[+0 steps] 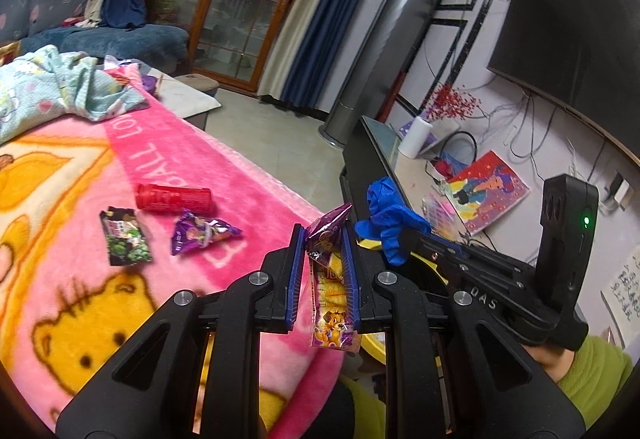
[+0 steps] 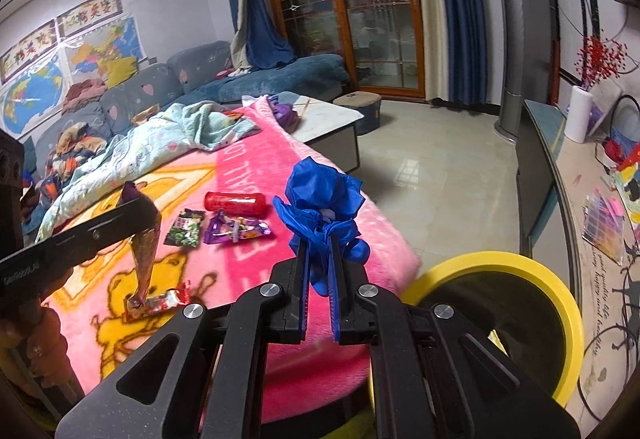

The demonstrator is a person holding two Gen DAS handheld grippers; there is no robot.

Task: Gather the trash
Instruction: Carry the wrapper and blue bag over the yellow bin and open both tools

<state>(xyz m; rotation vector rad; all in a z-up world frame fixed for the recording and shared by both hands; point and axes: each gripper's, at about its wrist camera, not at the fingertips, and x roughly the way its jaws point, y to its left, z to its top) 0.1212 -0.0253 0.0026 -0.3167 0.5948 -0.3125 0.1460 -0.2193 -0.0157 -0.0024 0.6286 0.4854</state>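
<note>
Trash is split between both tools and the pink blanket (image 1: 240, 175). Nearest, the left hand-held gripper (image 1: 324, 271) is closed down narrow on a purple-and-yellow snack wrapper (image 1: 330, 279), pinched flat between the blue pads with its top corner poking above the tips and its bottom end hanging free below. In the right wrist view the same wrapper (image 2: 142, 263) dangles from that tool, clear of the bedding. The right hand-held gripper (image 2: 318, 271) is clamped fully on a crumpled blue plastic bag (image 2: 322, 199); the bundle bulges above the tips, so the hold looks to be on a thin fold only.

Just beside and below the right tool stands a yellow-rimmed bin (image 2: 496, 267), its mouth open and dark inside. Judgement: both pieces are held lifted off the bed so they can go over to that rim; the drop is not yet made.

Farther out on the blanket lie the pieces not yet picked up: a small red wrapper (image 2: 168, 299) near the edge, a dark green packet (image 1: 126, 239), a purple packet (image 1: 202, 233) just beside it, and a red bottle (image 1: 174, 197) on its side beyond them. Rumpled pale bedding (image 1: 60, 87) lies at the far end.

Risk: the slick bag may slip out of its thin pinch.
</note>
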